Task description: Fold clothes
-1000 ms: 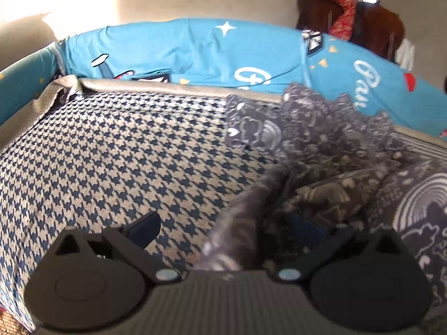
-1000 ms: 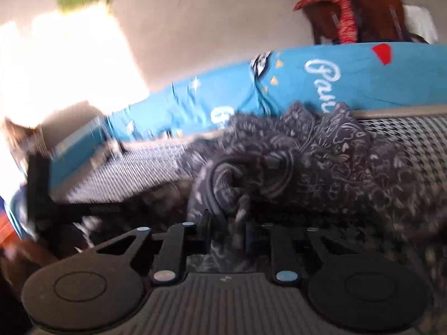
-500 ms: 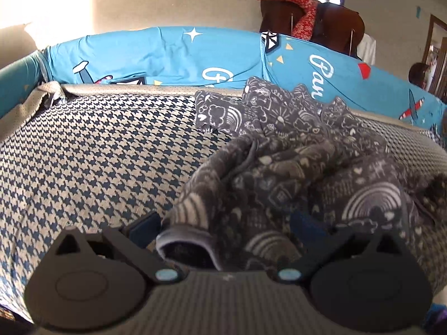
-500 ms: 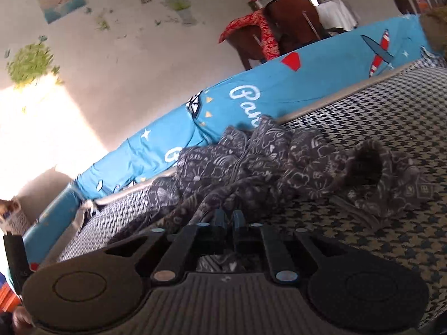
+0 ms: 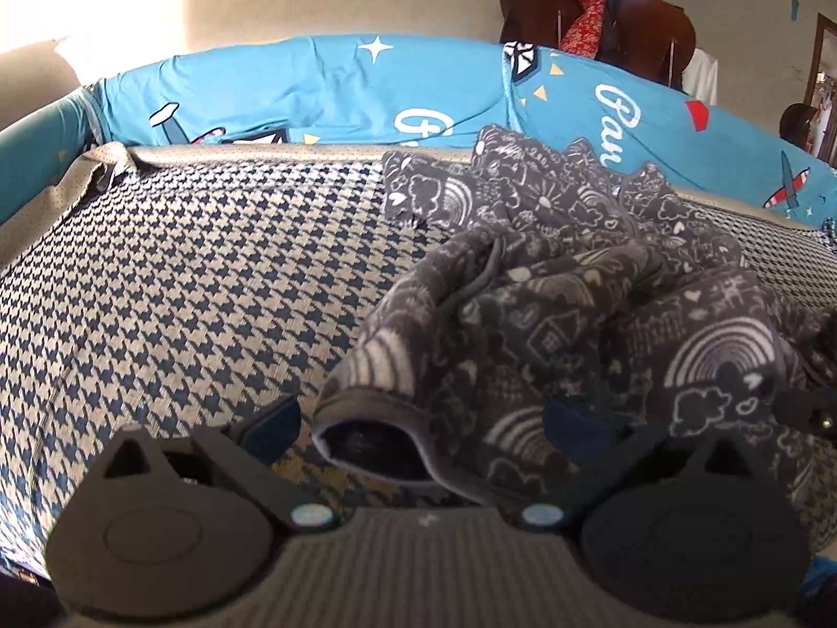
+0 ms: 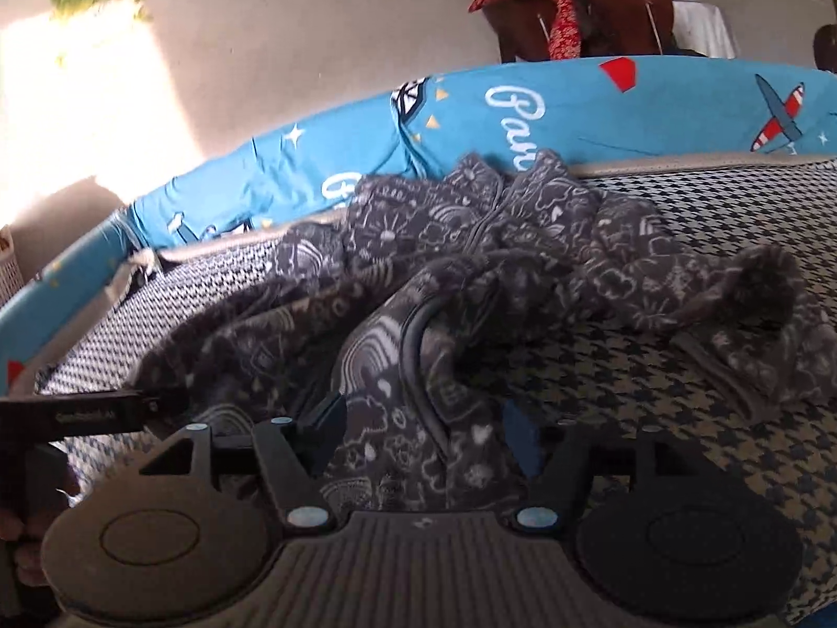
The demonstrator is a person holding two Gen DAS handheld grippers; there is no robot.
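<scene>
A grey garment (image 5: 549,314) printed with white rainbows and clouds lies crumpled on the blue-and-cream houndstooth mattress (image 5: 183,288). One sleeve cuff (image 5: 366,434) lies between the wide-apart jaws of my open left gripper (image 5: 418,424), and neither pad presses on it. In the right wrist view the same garment (image 6: 471,261) spreads back toward the rail. A fold of it hangs between the jaws of my right gripper (image 6: 423,429), which are opening and stand apart from the cloth. A far sleeve (image 6: 758,293) rests on the mattress (image 6: 706,445).
A blue bumper (image 5: 314,89) printed with planes and stars walls the mattress at the back and left, also the blue bumper (image 6: 628,99). Behind it stands a brown chair (image 5: 628,15) draped in red cloth. A hand (image 6: 26,549) shows at the lower left.
My right gripper, shut on a bunch of the garment before, now has its jaws spread. The garment has settled onto the mattress, with a cuff now lying between the left jaws.
</scene>
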